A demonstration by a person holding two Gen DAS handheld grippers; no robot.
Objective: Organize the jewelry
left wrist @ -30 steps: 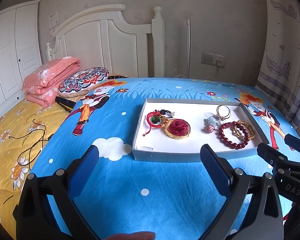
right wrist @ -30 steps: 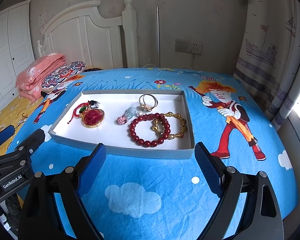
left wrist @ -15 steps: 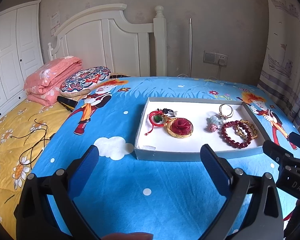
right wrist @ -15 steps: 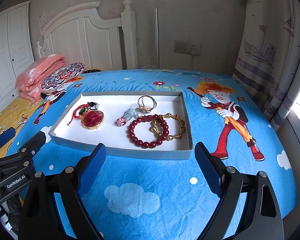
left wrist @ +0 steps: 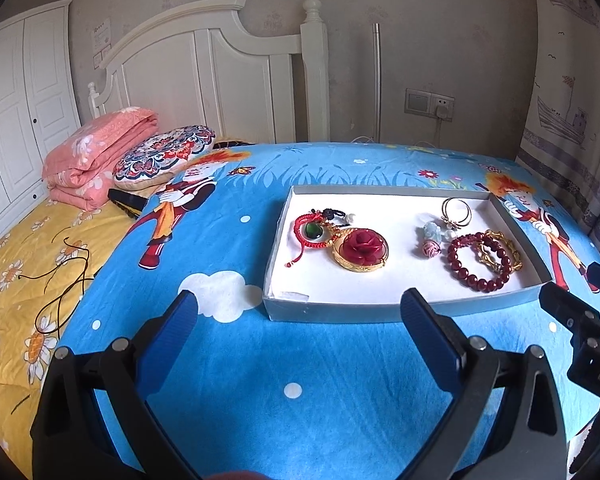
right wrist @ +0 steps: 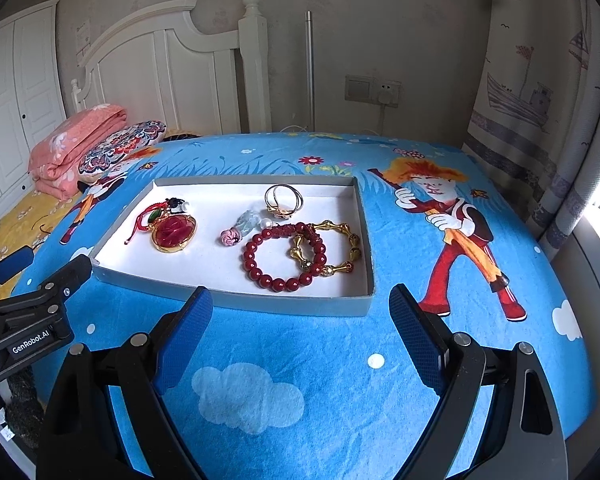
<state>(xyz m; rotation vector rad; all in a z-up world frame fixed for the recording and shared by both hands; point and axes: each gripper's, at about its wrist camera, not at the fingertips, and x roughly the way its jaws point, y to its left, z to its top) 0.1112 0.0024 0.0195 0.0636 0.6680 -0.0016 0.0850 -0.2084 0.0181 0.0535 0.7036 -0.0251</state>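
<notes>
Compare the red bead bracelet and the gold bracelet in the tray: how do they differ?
The red bead bracelet is a ring of round, dark red beads; the gold bracelet is made of longer gold links. The red one lies nearer the tray's middle, the gold one nearer the right wall of the tray. The red one looks slightly larger. Both lie flat on the white floor, overlapping where they meet, and neither gripper touches them.
</notes>
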